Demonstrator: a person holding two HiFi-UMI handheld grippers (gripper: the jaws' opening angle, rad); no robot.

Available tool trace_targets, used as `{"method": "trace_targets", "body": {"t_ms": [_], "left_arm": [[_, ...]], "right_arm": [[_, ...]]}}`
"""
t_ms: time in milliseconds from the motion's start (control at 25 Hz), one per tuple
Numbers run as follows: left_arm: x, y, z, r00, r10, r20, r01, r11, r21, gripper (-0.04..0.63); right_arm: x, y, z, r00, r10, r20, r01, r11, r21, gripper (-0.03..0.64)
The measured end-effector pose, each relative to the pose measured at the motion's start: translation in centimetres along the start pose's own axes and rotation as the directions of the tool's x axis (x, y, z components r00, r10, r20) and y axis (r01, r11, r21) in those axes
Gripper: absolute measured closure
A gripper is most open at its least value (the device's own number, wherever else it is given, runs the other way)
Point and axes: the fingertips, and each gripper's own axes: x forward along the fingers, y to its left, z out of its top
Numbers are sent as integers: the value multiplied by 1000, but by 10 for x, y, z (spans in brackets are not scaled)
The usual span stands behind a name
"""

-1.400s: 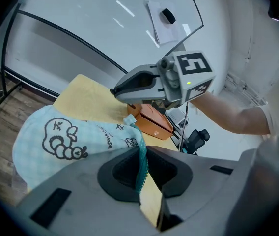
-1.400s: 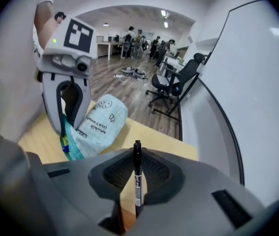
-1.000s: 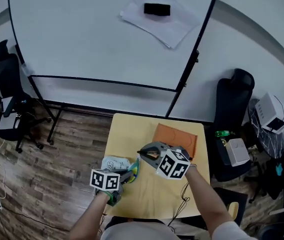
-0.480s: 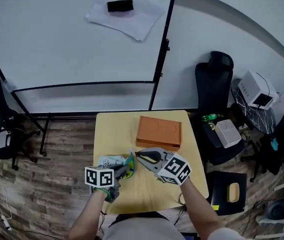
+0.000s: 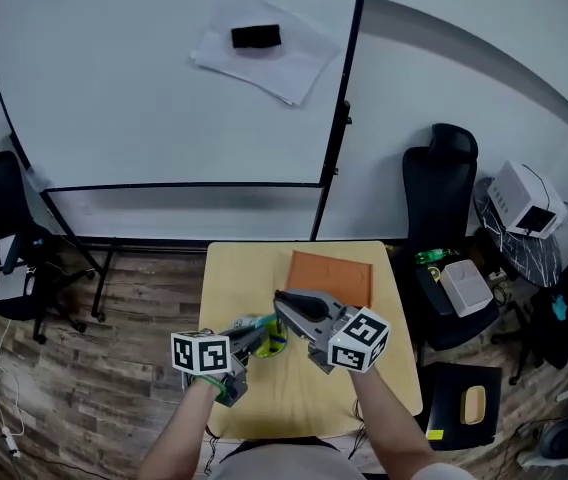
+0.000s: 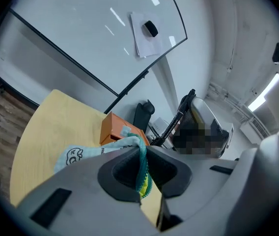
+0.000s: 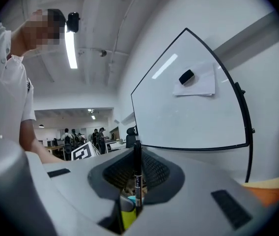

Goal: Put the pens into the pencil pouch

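Pen (image 7: 137,181) clamped in right tool (image 7: 136,155), long axis across the jaws.

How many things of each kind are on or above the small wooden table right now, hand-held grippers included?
Hand-held grippers: 2, the left hand-held gripper and the right hand-held gripper
Pencil pouch: 1, pinched by the left one
Pen: 1, black, clamped in the right one
Orange box: 1
Total: 5

Head view: high above, looking steeply down on the square pale wooden table (image 5: 232,278).
Left gripper view: low over that table, facing the large white whiteboard (image 6: 80,33).
Right gripper view: level, facing the whiteboard.
Shared: whiteboard, all three.
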Motion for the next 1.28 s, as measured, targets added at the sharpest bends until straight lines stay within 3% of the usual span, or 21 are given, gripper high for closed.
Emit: {"method": "trace_targets", "body": {"t_ms": [160, 600, 880, 1280], "left_arm": [[-2, 0, 7, 1000, -9, 24, 9, 1000, -24, 560], [0, 4, 15, 999, -8, 32, 9, 999, -31, 560], [0, 7, 19, 999, -4, 46, 6, 999, -41, 560], [-5, 13, 19, 999, 8, 44, -6, 999, -48, 560]], "right_arm": [[7, -4, -11, 999, -33, 39, 32, 999, 28, 569], [8, 2, -83, 980, -55, -193, 40, 996, -80, 569], [-6, -3, -82, 979, -73, -191, 61, 996, -69, 569], [-25, 16, -101, 952, -68, -299, 21, 987, -160, 569]]}}
